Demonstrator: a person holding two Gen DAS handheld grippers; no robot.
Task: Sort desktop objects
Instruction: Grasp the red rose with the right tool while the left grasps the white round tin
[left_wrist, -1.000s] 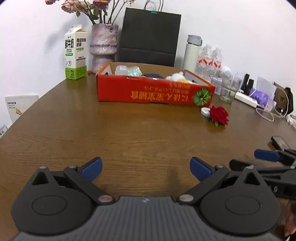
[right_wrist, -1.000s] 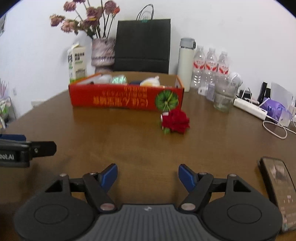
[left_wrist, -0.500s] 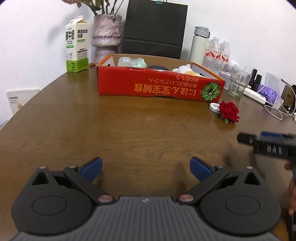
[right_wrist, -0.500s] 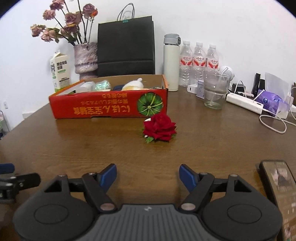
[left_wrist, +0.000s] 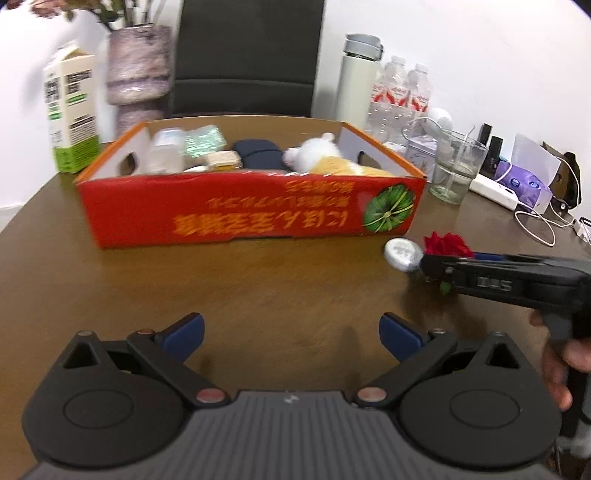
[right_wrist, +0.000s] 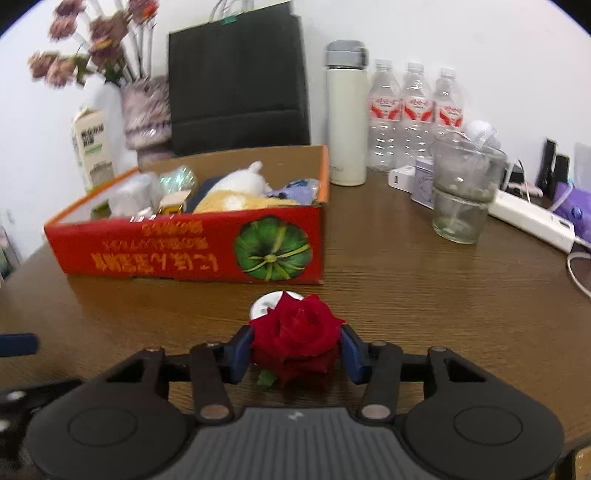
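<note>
Two blue pads of my right gripper (right_wrist: 295, 350) closing around one red rose (right_wrist: 295, 332), touching its petals on both sides. One white disc (right_wrist: 267, 301) half hidden behind it. My left gripper (left_wrist: 291, 332) spread wide, nothing between. One red box (right_wrist: 207, 247) beyond; contents blurred. Three water bottles (right_wrist: 415, 122), one glass (right_wrist: 461, 192).

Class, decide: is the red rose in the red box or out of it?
Out. The red rose lies on the table before the red box, between the closing right gripper pads.
</note>
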